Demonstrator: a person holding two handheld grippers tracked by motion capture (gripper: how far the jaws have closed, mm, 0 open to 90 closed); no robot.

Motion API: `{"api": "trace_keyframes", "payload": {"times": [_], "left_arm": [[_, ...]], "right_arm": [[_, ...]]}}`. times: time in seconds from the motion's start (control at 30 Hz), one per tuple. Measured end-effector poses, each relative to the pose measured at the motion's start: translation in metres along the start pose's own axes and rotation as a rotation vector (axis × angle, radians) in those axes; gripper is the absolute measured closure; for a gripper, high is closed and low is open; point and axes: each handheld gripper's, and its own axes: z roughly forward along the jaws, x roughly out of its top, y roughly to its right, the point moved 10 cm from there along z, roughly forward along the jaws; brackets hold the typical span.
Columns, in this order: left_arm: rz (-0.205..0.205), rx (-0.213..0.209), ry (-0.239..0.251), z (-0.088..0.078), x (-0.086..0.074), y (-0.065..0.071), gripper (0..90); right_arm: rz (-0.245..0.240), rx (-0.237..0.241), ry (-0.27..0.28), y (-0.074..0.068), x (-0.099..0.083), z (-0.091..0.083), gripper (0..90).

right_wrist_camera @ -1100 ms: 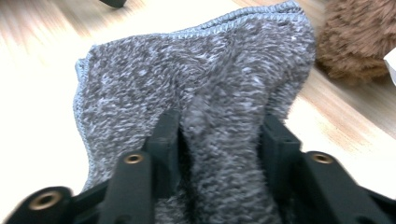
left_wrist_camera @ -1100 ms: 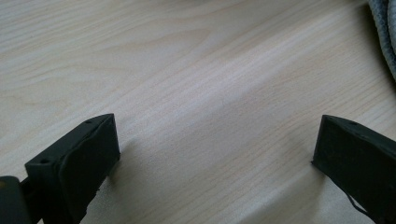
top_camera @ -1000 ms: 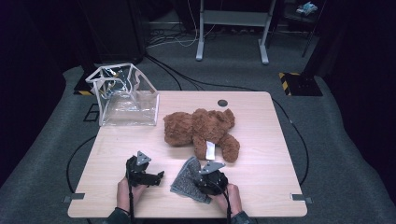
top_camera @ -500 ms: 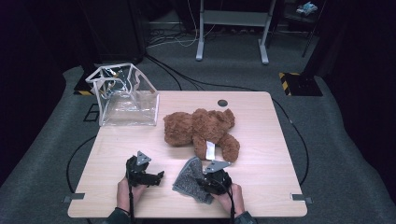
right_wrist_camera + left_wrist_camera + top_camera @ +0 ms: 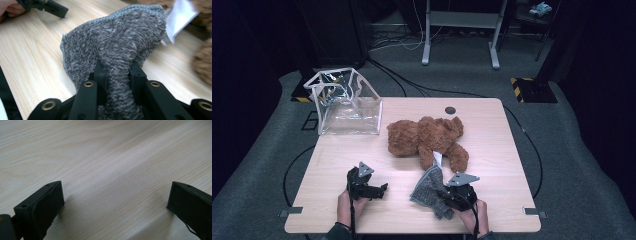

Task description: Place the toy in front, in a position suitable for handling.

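The right claw has its black jaws pinched on a bunched fold of the grey knitted fabric piece, its jaws having just been closing with the cloth between them, and in the high view that fabric hangs lifted off the light wooden counter just in front of the brown plush teddy bear, almost touching the bear's white sewn-in tag. So by my reading the step in hand is the pick-up of the cloth, grip made and the lift under way. The left claw sits to the left of the bear's near side, low over bare wood, its jaws spread wide with nothing between them. Next, I'd judge, the cloth has to travel toward the bear, and the free claw will likely be needed to take a second edge, since one pinch leaves the fabric crumpled. Beyond the bear's head end, at the counter's far left corner, stands the clear plastic open-topped bag with white trim. The count: one bear, one fabric piece, one clear bag, two claws, and one dark round grommet behind the bear
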Motion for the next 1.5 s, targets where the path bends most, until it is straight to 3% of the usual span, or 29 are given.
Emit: {"api": "trace_keyframes", "payload": {"times": [0.57, 0.73, 0.83, 1.1, 1.5], "left_arm": [[0.007, 0.001, -0.002, 0.0, 0.0, -0.001, 0.0], [0.001, 0.001, -0.003, 0.0, 0.0, 0.0, 0.0], [0.006, 0.001, -0.002, 0.0, 0.0, 0.0, 0.0], [0.006, 0.001, -0.002, 0.0, 0.0, 0.0, 0.0], [0.005, 0.001, -0.002, 0.0, 0.0, 0.0, 0.0]], "right_arm": [[0.12, -0.129, 0.022, 0.044, -0.03, -0.047, 74.1], [0.127, -0.17, 0.024, 0.056, -0.036, -0.059, 74.1], [0.132, -0.198, 0.021, 0.065, -0.039, -0.067, 74.1], [0.204, -0.291, 0.025, 0.101, -0.053, -0.086, 74.1], [0.27, -0.393, 0.078, 0.139, -0.047, -0.105, 74.6]]}}
